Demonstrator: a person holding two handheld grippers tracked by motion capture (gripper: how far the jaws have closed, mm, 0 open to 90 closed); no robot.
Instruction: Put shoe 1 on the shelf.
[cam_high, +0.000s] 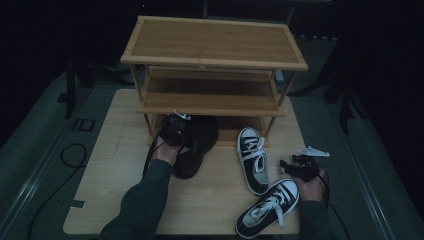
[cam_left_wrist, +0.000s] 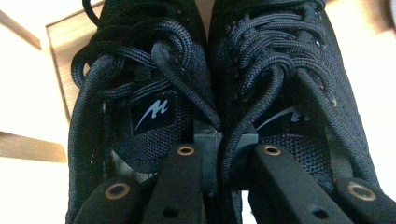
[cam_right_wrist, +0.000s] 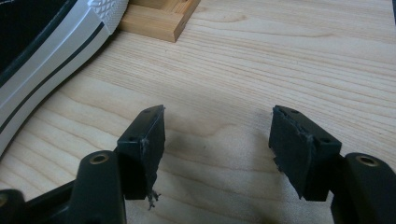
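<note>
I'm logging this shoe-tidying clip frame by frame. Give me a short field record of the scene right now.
surface: wooden table
rack: three-tier wooden shoe rack at the table's far side
left gripper: shut on the pair of black shoes, pinching their inner sides together, at the rack's bottom tier
right gripper: open, nothing between the jaws, over bare table
other shoes: two black-and-white sneakers lying on the table, right of centre

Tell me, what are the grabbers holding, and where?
The left gripper pinches both black shoes together by their touching inner collars. The right gripper holds nothing.
</note>
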